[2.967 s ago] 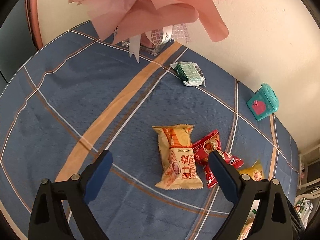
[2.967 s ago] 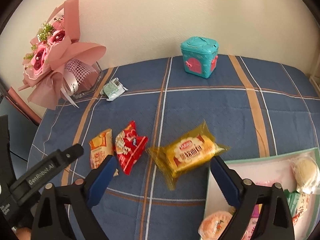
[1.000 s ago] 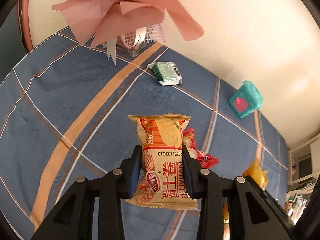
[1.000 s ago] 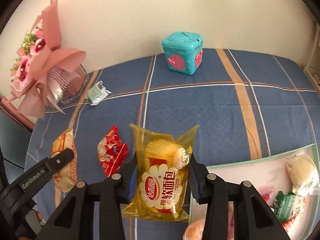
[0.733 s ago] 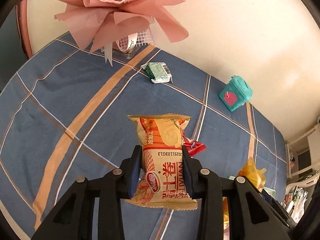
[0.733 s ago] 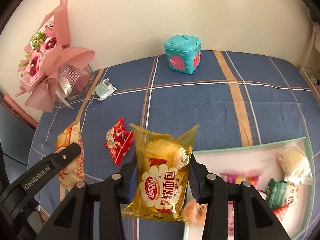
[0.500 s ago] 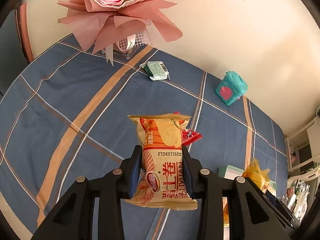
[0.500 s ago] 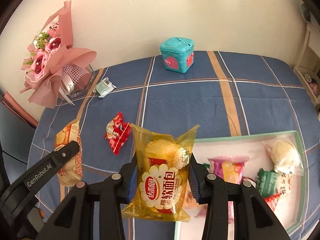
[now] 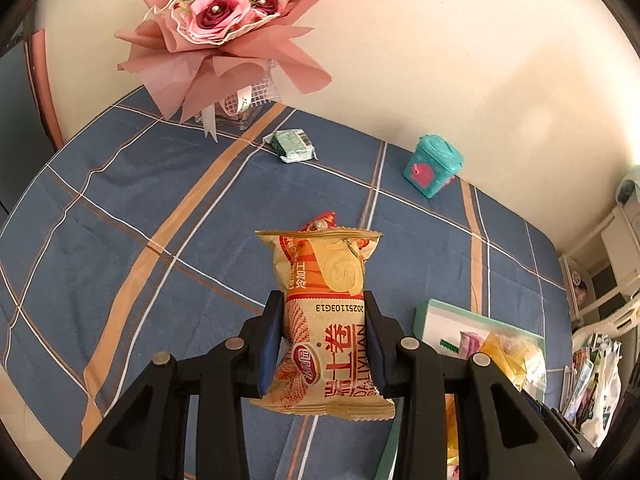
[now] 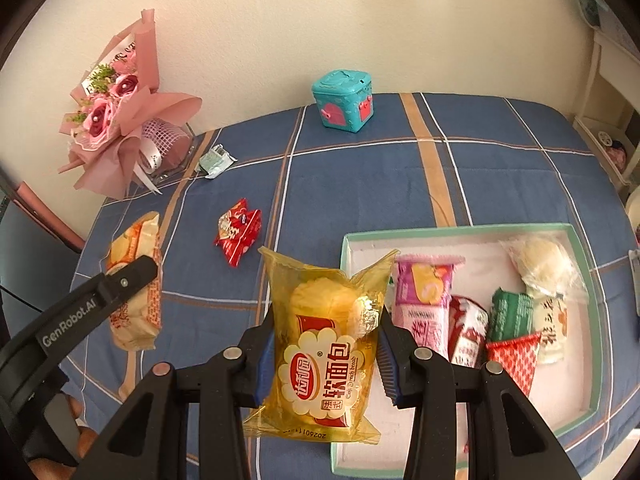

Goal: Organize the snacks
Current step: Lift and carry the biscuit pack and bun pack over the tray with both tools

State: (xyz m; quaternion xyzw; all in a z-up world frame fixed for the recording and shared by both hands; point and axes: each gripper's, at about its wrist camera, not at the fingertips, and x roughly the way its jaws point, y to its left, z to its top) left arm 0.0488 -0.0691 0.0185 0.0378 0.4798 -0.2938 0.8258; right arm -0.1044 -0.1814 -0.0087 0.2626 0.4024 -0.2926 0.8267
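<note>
My left gripper (image 9: pixel 322 336) is shut on an orange egg-roll snack bag (image 9: pixel 326 320), held upright above the blue plaid tablecloth (image 9: pixel 120 216). In the right wrist view that same orange bag (image 10: pixel 136 280) hangs at the left under the left gripper's finger (image 10: pixel 120 280). My right gripper (image 10: pixel 326 352) is shut on a yellow soft-bread packet (image 10: pixel 324 344), just left of the green-rimmed tray (image 10: pixel 580 248), which holds several wrapped snacks. A red snack packet (image 10: pixel 238 230) lies on the cloth. A small green packet (image 9: pixel 292 146) lies near the bouquet.
A pink rose bouquet (image 9: pixel 224 40) in a glass holder stands at the back left by the wall. A teal toy box (image 10: pixel 344 100) sits at the back middle. White shelving (image 9: pixel 608 264) stands beyond the table's right edge.
Both grippers have lifted their packets and carried them rightward over the table. The tray has come fully into the right wrist view and its corner into the left.
</note>
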